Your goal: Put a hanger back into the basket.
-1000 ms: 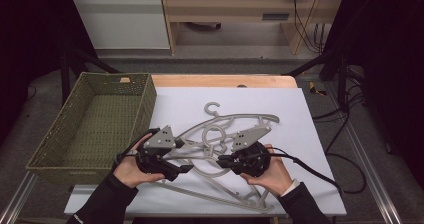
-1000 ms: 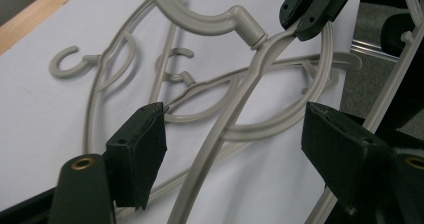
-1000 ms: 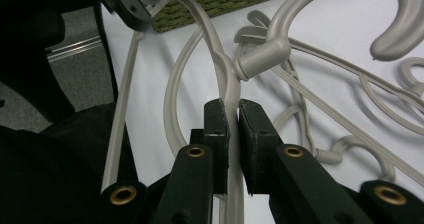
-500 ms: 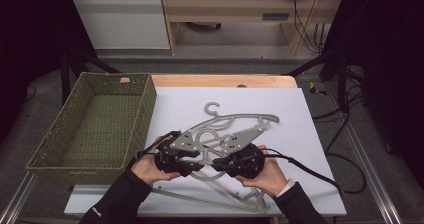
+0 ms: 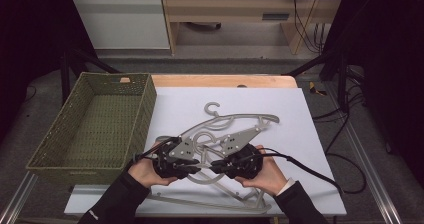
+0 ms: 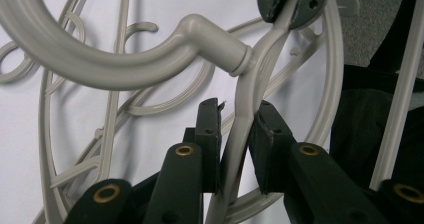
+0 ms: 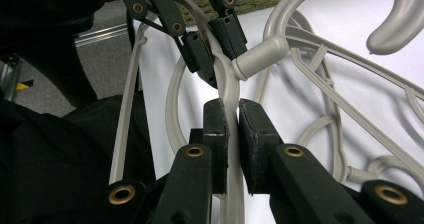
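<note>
a: high view first. both hands low at the near edge of the white sheet (image 5: 305, 119), left gripper (image 5: 192, 170) and right gripper (image 5: 216, 165) nose to nose over a pile of grey plastic hangers (image 5: 225, 134). woven green basket (image 5: 95, 119) sits off to the left gripper's outer side, nothing visible in it.

b: step?

a: looks like picking one hanger out of the tangle, both tongs on the same piece. i'd guess it goes to the basket, only a guess.

b: left gripper view?

a: left gripper (image 6: 239, 149) has just been closing, the top hanger (image 6: 245, 114) arm runs up between its jaws. the pads sit close on either side of it. i read it as clamped, though a sliver of gap shows on one side. the fat round hook curves off just ahead of the tips, smooth moulded plastic with a collar where it joins the flat arm.

b: right gripper view?

a: right gripper (image 7: 232, 134) is pinched tight on the same top hanger (image 7: 231, 91), on the thin flat strip just below the collar. the left gripper's tips bite the strip right beyond it. thin curly hangers lie underneath, matte, slightly glossy on the round parts.

b: next move?

a: lift together and level. the loops under it interlock, so expect snagging. the plastic is slick and narrow, so it could twist in the pads.
</note>
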